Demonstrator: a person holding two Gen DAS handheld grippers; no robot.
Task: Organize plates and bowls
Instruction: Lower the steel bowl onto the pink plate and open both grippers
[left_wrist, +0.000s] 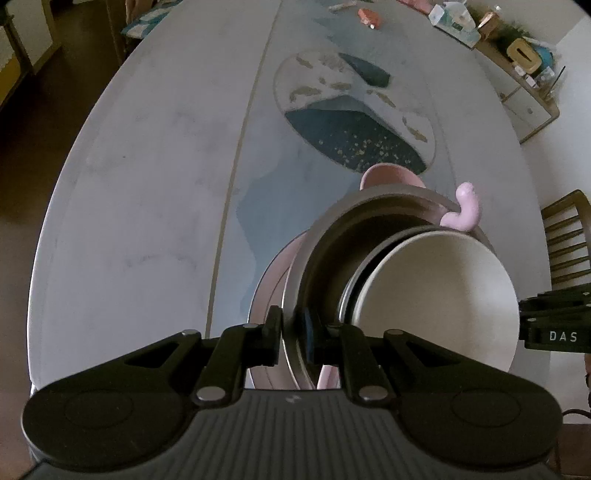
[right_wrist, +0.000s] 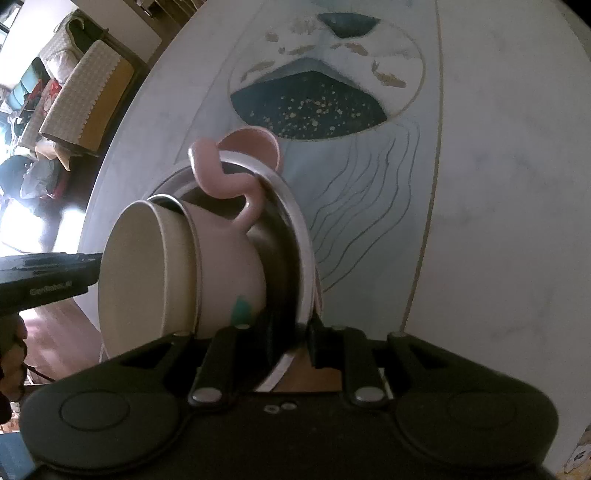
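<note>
Two grippers on one stack: we are gripping a nested pile of dishes from opposite sides, and we are going through the views in turn.

Left wrist view, grip: our left gripper (left_wrist: 293, 338) is pinching the near wall of the steel bowl (left_wrist: 325, 236) at lower centre, one pad outside the rim and one inside, fingers nearly pressed together on the thin metal.

Left wrist view, stack: we are seeing a pink mug (left_wrist: 436, 291) lying inside the steel bowl, its pale mouth facing us at centre right and its handle (left_wrist: 463, 210) poking over the far rim; a pink plate (left_wrist: 271, 291) is showing under the bowl at lower centre.

Left wrist view, surroundings: the patterned table (left_wrist: 147, 166) is filling the frame; the other gripper is entering from the right edge.

Right wrist view, grip: our right gripper (right_wrist: 291, 339) is straddling the steel rim at lower centre, fingers set slightly apart; we cannot tell whether the pads are pressing or loosening.

Right wrist view, stack: the mug is lying tipped in the bowl at centre left.

Progress, as we are judging it: the nesting is looking done, with mug in bowl and bowl over plate.

Remaining, as we are judging it: settling the stack and letting go; whether it is resting on the table we cannot tell.
</note>
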